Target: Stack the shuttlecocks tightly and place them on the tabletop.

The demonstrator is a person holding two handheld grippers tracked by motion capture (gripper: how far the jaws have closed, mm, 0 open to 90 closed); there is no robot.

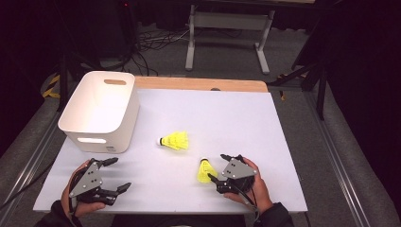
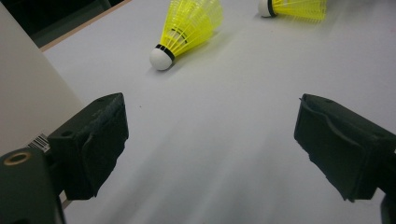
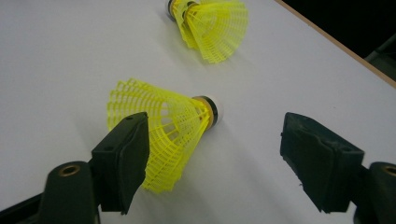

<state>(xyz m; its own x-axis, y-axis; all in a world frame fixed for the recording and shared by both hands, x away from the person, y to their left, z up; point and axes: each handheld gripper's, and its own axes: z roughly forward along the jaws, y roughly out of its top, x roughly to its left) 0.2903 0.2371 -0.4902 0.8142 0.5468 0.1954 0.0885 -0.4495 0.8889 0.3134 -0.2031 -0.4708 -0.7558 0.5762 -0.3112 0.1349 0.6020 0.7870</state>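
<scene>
Near the desk's front edge, the right gripper (image 1: 218, 167), jaws apart, reaches a yellow shuttlecock (image 1: 204, 171). The left gripper (image 1: 117, 174) waits open by the front-left corner, beside a white bin (image 1: 101, 109).

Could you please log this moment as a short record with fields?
surface: white table
bin: white, empty, far left of table
near shuttlecock: yellow, on its side by the right tool
far shuttlecock: yellow, on its side mid-table
left tool: open, holds nothing, near edge in front of bin
right tool: open, jaws either side of near shuttlecock, not closed on it
</scene>
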